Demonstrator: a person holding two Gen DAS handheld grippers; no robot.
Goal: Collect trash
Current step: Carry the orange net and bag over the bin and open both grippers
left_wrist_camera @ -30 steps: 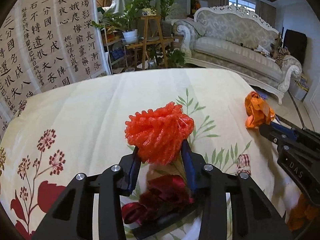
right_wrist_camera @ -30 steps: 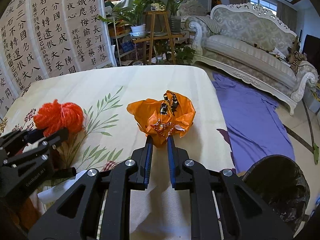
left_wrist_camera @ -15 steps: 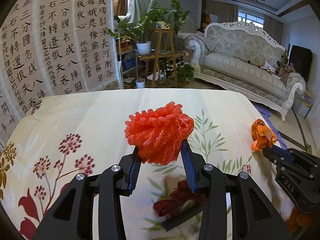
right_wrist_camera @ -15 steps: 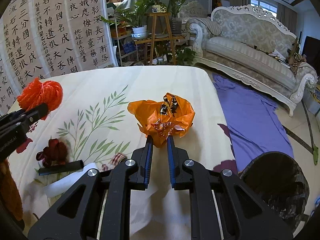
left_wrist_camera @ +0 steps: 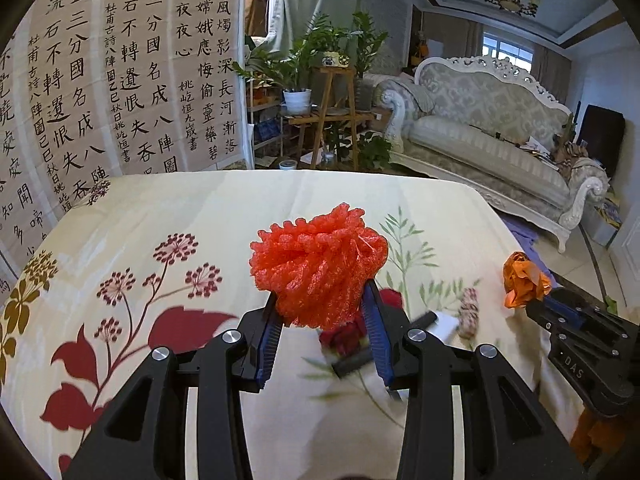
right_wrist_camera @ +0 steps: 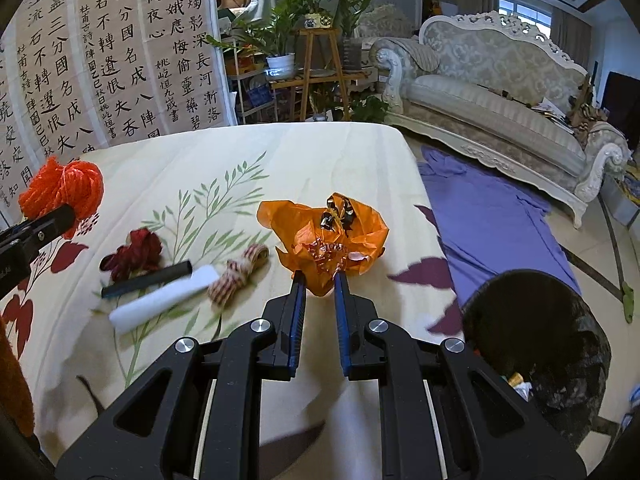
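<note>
Red foam netting (left_wrist_camera: 320, 266) is clamped in the left gripper (left_wrist_camera: 324, 320) jaws above the desk; the crumpled orange bag (right_wrist_camera: 326, 240) sits pinched in the right gripper (right_wrist_camera: 320, 284) near the desk's right edge. Both look light, soft, squashable; grip bunched folds.

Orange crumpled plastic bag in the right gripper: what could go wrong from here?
1. The right gripper pinches only the lower edge of the orange crumpled plastic bag; it may slip or tear free short of the dark waste bin.
2. The red foam net ball bulges beyond the left gripper and may squeeze out.
</note>
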